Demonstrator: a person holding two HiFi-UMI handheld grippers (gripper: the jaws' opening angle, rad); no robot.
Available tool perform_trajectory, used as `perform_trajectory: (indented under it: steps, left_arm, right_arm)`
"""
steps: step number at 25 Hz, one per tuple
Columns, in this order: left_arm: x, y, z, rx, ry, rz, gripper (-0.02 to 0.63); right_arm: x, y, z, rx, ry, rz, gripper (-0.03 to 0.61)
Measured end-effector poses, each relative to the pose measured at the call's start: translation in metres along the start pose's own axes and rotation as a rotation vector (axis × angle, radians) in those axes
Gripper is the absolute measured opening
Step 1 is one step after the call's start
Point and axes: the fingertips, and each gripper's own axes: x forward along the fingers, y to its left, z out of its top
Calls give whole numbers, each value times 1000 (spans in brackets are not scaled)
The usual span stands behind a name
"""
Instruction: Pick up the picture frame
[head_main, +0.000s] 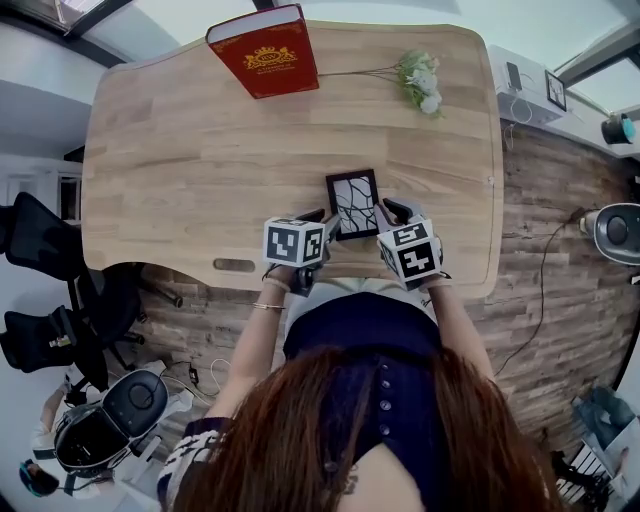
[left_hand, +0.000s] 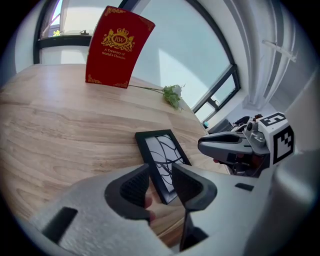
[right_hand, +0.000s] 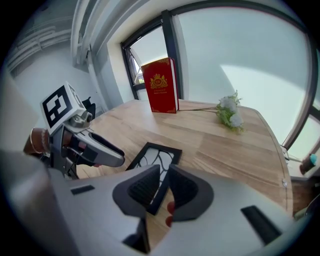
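Observation:
The black picture frame with a white line drawing lies on the wooden table near its front edge. My left gripper is at the frame's near-left corner. In the left gripper view its jaws stand apart, the frame's corner showing in the gap untouched. My right gripper is at the near-right corner. In the right gripper view its jaws are close together on the frame's dark edge. A person's fingertips show under both sets of jaws.
A red book stands at the table's far edge, and a sprig of white flowers lies at the far right. Black office chairs stand left of the table. The table's front edge runs just below the grippers.

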Motion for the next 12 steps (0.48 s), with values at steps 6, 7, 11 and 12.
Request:
perform_trajectory:
  steps: [6,7,11,12]
  left_arm:
    - [8,3,-6,-28,18,-4,141]
    - [9,4,-7,-31,22,-2,141]
    - [11,7,-13,-49,33,-1,141]
    - [12,7,-14,-54,35,-2,141]
  right_arm:
    - [14,-2,-15,30,49,17,66]
    - [16,-1,-18,37,58,20,73]
    - [24,0,-28,61,94,27,83]
    - [26,0,-30,64,100,28,83]
